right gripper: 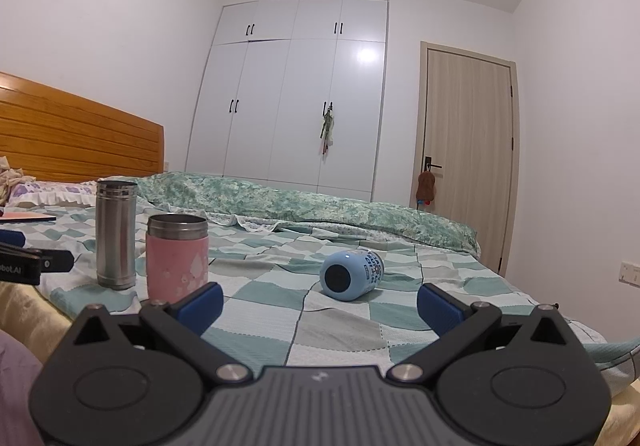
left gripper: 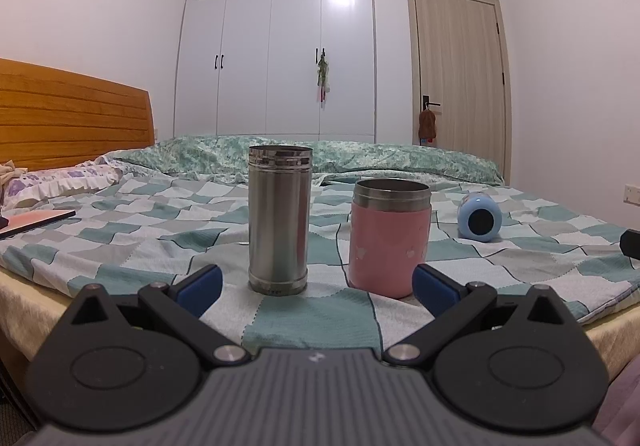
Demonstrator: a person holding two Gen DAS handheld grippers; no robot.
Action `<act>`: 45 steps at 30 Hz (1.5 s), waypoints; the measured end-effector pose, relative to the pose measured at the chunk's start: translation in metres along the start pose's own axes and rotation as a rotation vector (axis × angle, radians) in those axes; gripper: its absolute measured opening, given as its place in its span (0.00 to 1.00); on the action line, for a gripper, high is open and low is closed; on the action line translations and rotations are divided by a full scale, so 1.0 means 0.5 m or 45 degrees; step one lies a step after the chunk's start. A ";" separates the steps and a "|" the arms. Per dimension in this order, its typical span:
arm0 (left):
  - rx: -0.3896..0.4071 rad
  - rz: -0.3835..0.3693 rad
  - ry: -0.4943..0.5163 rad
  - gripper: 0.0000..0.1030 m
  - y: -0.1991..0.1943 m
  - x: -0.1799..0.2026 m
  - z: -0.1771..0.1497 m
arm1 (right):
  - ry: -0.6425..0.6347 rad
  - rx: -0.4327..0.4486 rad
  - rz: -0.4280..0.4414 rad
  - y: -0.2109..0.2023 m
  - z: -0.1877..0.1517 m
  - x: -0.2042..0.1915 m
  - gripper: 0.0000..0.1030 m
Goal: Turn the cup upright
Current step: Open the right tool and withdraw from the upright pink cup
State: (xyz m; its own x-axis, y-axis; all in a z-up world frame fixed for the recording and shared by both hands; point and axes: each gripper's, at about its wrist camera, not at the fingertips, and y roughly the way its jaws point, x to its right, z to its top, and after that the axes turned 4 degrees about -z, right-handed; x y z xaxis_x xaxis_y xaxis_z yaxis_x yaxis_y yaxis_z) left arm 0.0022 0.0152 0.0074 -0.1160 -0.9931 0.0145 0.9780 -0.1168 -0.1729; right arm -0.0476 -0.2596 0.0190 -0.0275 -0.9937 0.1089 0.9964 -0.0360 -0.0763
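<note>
On the bed, blue cup (right gripper: 352, 275) lies sideways, bottom facing the wide-apart right hand-held gripper (right gripper: 320, 304).

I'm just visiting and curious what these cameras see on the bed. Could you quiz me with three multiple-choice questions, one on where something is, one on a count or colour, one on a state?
1. Where is the blue cup relative to the pink cup?
A. To its right, apart from it
B. Inside it
C. To its left, touching it

2. How many cups on the bed stand upright?
A. None
B. Two
C. Three

3. What is the right gripper doing?
A. Clamping the blue cup
B. Open, holding nothing
C. Shut on the steel cup

Answers:
1 A: bare checked sheet lies between them.
2 B: the steel cup and pink cup stand; the blue one lies on its side.
3 B: its fingers are spread wide, with the cup beyond them.
</note>
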 end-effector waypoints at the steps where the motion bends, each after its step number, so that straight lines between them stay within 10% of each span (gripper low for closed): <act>1: 0.000 0.000 0.000 1.00 -0.001 0.000 -0.001 | 0.000 0.000 0.000 0.000 0.000 0.000 1.00; 45: -0.024 0.017 -0.031 1.00 0.004 -0.003 -0.002 | -0.006 0.000 0.002 0.001 -0.001 -0.003 1.00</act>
